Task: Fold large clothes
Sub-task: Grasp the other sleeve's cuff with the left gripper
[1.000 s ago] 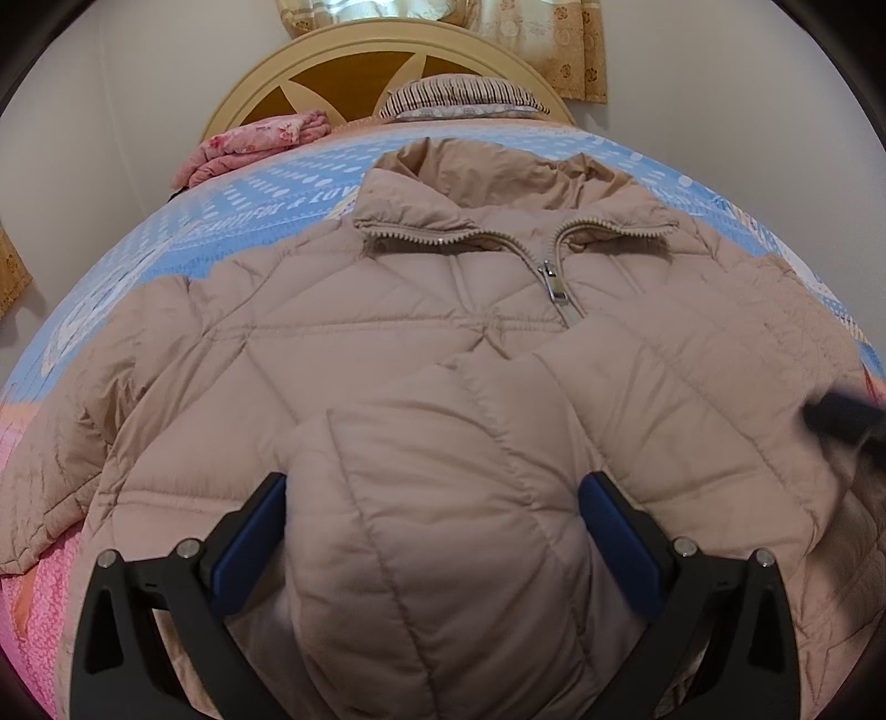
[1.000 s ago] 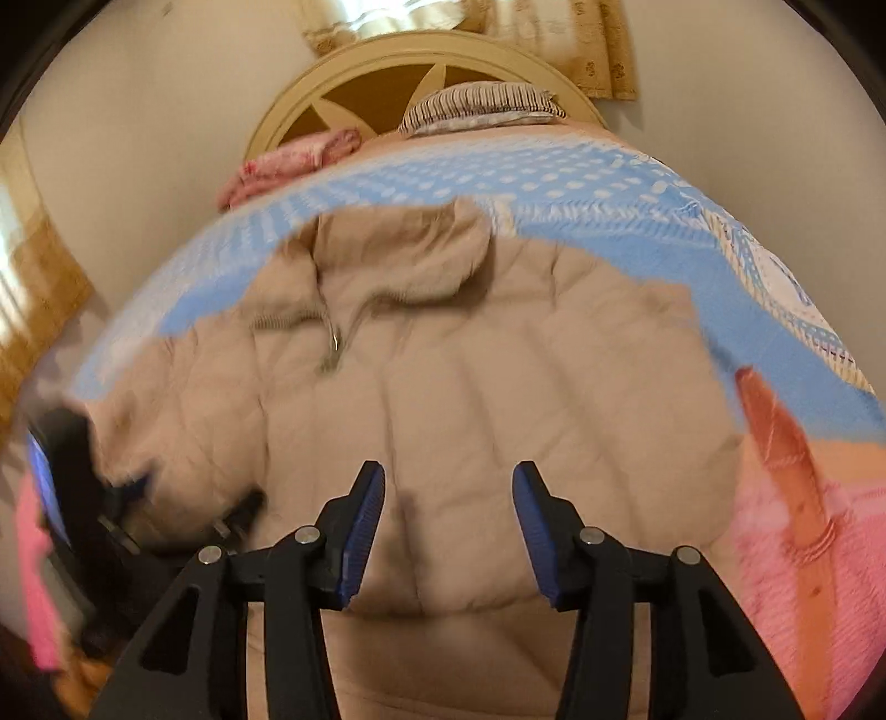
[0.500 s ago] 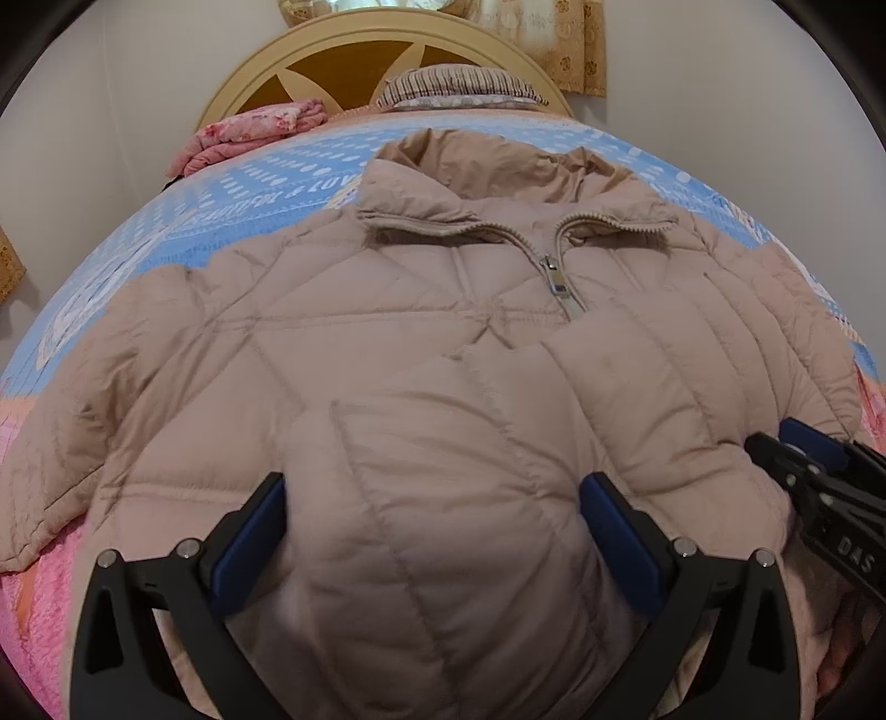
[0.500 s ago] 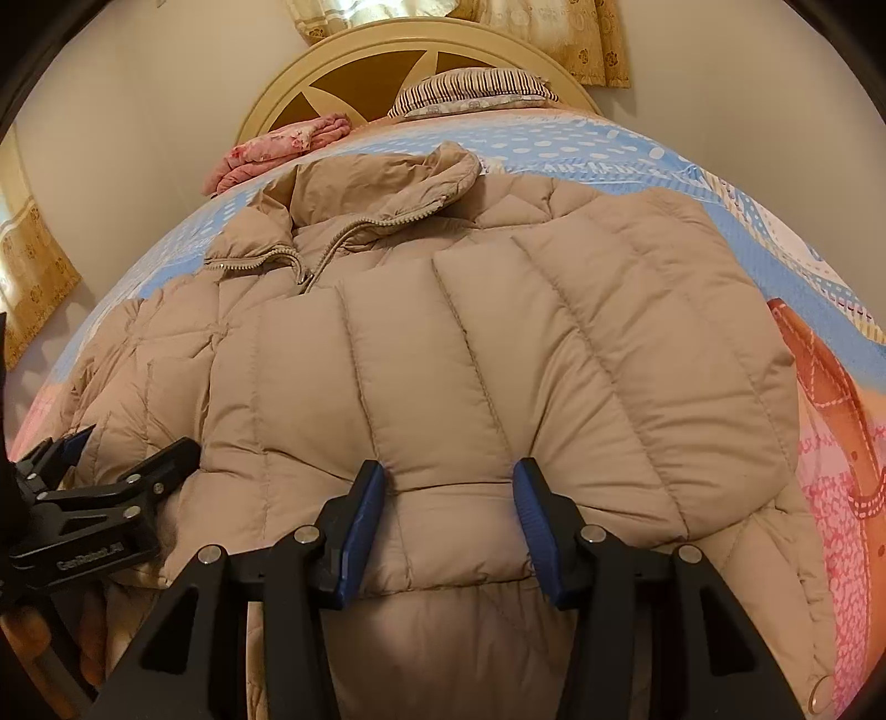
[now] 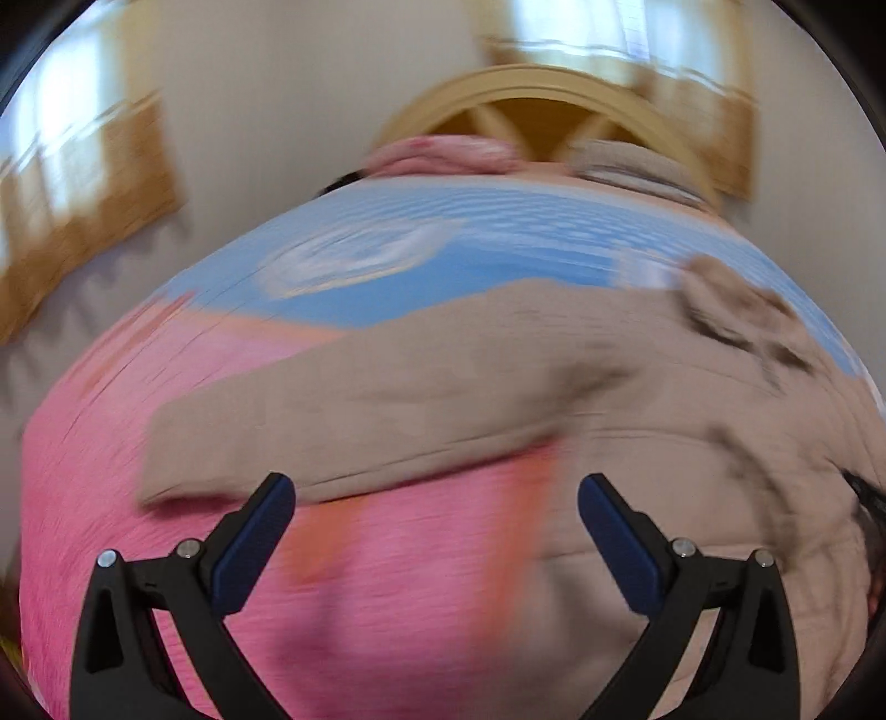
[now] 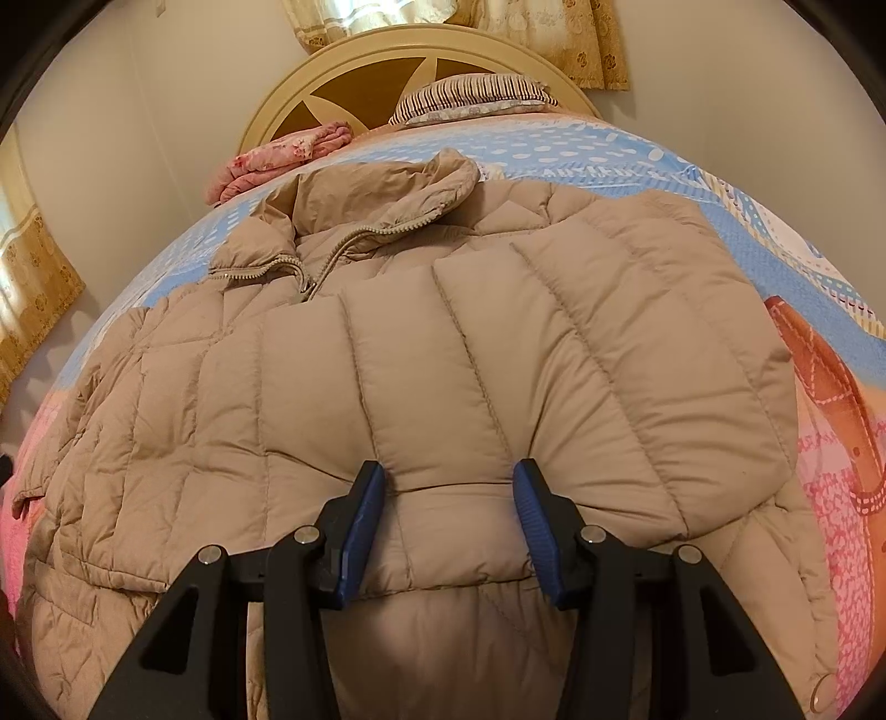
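So the beige puffer jacket (image 6: 421,354) is spread across the bed (image 6: 620,149), collar toward the headboard (image 6: 387,72) end, hem toward the foot edge nearest the cameras. One sleeve is folded over the chest, and its cuff end sits right between the right gripper (image 6: 448,515) fingers. Those blue pads (image 6: 362,531) are apart with the puffy fabric bulging up between them; can't tell for sure if they're actually pinching it or just straddling it, but there's a clear gap between them.

The left wrist view is really smeared with blur. The left gripper (image 5: 437,531) has its fingers wide apart with nothing between them, just the pink part of the bedspread (image 5: 387,581) under them. The jacket's other sleeve (image 5: 343,410) stretches out flat toward the bed's left edge, just beyond the fingertips (image 5: 260,526), and the jacket body fills the right side of that view behind the other pad.

Up by the headboard there's a striped pillow (image 6: 476,94) and a folded pink blanket (image 6: 277,158), well apart from the jacket. Yellowish curtains (image 6: 554,33) hang behind the bed.
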Tool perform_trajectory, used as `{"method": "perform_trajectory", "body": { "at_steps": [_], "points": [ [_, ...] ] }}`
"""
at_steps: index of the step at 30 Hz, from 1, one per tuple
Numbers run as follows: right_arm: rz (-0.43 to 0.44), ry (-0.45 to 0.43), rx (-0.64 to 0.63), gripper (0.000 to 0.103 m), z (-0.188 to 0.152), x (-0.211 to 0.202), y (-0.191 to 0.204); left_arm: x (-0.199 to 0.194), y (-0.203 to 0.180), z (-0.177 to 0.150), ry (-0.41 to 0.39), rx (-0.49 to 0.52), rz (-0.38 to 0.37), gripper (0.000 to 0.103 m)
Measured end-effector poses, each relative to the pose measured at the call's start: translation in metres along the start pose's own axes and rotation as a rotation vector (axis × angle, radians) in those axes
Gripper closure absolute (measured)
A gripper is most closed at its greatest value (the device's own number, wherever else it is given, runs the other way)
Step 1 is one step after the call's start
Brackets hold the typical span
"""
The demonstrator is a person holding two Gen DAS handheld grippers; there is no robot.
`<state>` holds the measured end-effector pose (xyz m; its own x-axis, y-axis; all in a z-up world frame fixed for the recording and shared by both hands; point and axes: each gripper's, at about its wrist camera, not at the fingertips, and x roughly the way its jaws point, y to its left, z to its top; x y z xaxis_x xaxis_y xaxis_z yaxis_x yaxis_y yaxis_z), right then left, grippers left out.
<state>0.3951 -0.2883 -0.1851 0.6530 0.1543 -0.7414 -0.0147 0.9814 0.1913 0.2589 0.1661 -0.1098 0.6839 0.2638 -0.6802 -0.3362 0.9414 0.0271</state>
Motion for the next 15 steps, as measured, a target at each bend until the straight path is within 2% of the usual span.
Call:
{"method": "perform_trajectory", "body": {
  "at_steps": [2,4,5,8,13,15],
  "points": [
    [-0.001,-0.004,-0.001,0.053,0.0,-0.001,0.0,0.011,0.046,-0.005,0.034,-0.076,0.078,0.0],
    [0.001,-0.005,0.0,0.053,0.0,-0.001,0.0,0.024,0.072,-0.009,0.077,-0.139,0.106,0.0],
    [0.001,-0.005,0.0,0.053,0.0,-0.001,0.0,0.032,0.09,-0.011,0.104,-0.2,0.086,0.0],
    [-0.001,-0.009,-0.002,0.053,0.0,-0.002,0.0,0.049,0.117,-0.013,0.12,-0.338,0.042,0.0],
    [0.002,-0.013,0.001,0.053,0.0,-0.002,-0.001,0.073,0.144,-0.01,0.089,-0.53,-0.032,0.001],
    [0.004,-0.013,0.003,0.053,0.0,-0.002,-0.001,0.078,0.151,-0.011,0.068,-0.599,-0.059,0.005]
  ]
}}
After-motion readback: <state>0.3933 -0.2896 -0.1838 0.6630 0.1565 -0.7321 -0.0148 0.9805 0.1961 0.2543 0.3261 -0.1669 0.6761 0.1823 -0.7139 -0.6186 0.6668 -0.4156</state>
